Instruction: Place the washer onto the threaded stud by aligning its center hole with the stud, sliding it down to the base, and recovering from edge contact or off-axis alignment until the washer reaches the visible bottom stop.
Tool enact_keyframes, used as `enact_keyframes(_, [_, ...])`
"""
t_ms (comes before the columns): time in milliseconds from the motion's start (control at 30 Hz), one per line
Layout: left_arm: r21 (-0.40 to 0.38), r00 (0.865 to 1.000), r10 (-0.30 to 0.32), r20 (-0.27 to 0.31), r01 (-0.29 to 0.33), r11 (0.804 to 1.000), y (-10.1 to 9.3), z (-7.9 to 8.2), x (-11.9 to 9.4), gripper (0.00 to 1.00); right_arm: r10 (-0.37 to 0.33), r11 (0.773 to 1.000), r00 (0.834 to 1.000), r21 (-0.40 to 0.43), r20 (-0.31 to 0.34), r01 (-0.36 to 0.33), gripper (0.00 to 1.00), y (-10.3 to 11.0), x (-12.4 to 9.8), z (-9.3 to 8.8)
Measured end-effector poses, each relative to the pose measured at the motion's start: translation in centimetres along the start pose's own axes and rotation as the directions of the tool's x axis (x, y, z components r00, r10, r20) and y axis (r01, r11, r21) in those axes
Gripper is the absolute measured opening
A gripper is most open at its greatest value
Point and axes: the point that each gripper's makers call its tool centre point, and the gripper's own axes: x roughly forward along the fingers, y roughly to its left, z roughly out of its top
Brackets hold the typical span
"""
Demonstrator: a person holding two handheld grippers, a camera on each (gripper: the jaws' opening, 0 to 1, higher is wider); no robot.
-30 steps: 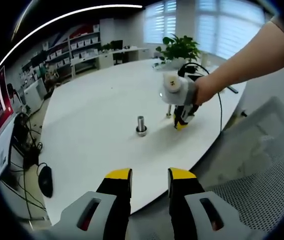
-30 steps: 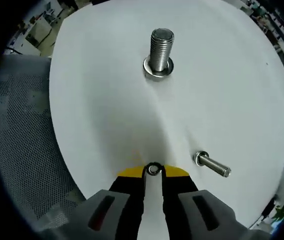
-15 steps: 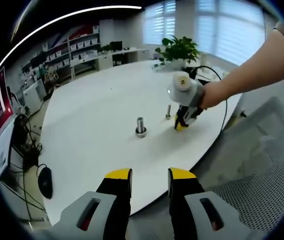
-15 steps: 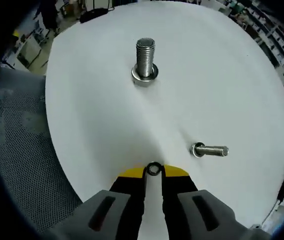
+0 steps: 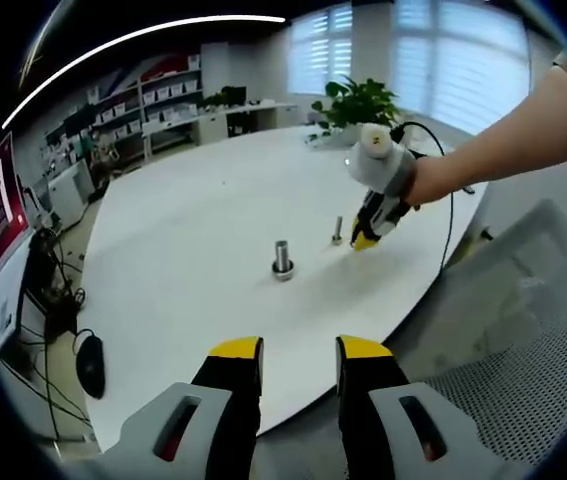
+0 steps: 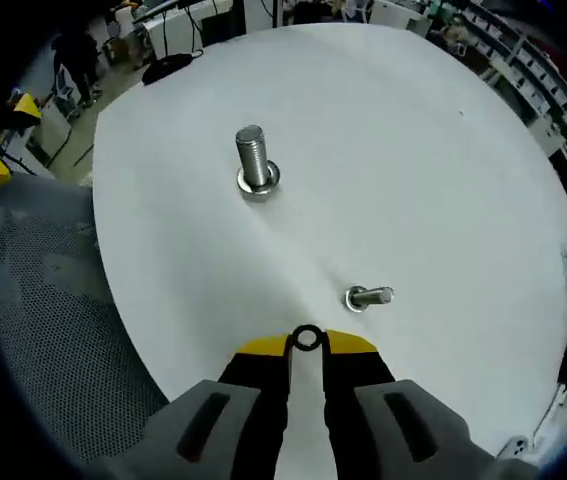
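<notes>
A large threaded stud [image 6: 253, 164] stands upright on the white table [image 6: 413, 150], with a washer at its base; the same large stud [image 5: 282, 261] shows in the left gripper view. A smaller stud [image 6: 366, 297] stands nearer my right gripper [image 6: 306, 343], also seen as the small stud [image 5: 336, 231]. My right gripper is shut on a small dark washer [image 6: 306, 337], held above the table just short of the small stud. The right gripper [image 5: 367, 238] hangs from a person's hand beside that stud. My left gripper [image 5: 299, 352] is open off the table's near edge, holding nothing.
A grey mesh chair [image 6: 53, 330] sits by the table edge; the same chair [image 5: 523, 330] is at right in the left gripper view. A potted plant [image 5: 358, 100] stands at the table's far side. A mouse [image 5: 91, 363] and cables lie on the floor at left.
The right gripper has risen and pulled back from the table with the washer; both studs look smaller and farther in its view. The left gripper has stayed still.
</notes>
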Motion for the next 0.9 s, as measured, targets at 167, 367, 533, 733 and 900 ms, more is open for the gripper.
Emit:
enact_keyframes(167, [-0.009, 1.000, 0.004, 0.016, -0.004, 1.000, 0.1, 0.3, -0.1, 0.27, -0.006, 1.000, 0.999, 0.026, 0.050, 0.005, 0.14, -0.8, -1.2, 0.8])
enact_keyframes(367, [-0.007, 1.000, 0.002, 0.018, -0.002, 1.000, -0.1, 0.3, -0.1, 0.28, -0.028, 0.999, 0.996, 0.020, 0.085, 0.026, 0.14, -2.1, -2.7, 1.4])
enact_keyframes(533, [0.003, 1.000, 0.009, 0.002, -0.009, 1.000, 0.0, 0.1, 0.0, 0.28, -0.044, 0.999, 0.992, 0.003, 0.119, 0.044, 0.14, -3.1, -3.9, 2.5])
enact_keyframes(733, [-0.003, 1.000, 0.015, 0.005, -0.015, 1.000, 0.1, 0.1, 0.0, 0.28, -0.051, 0.998, 0.990, -0.036, 0.134, 0.057, 0.14, -3.7, -4.1, 3.6])
enact_keyframes(900, [0.002, 1.000, 0.015, -0.007, -0.015, 1.000, 0.1, -0.1, 0.0, 0.28, -0.052, 0.992, 0.994, -0.113, 0.092, 0.062, 0.14, -3.6, -3.0, 3.2])
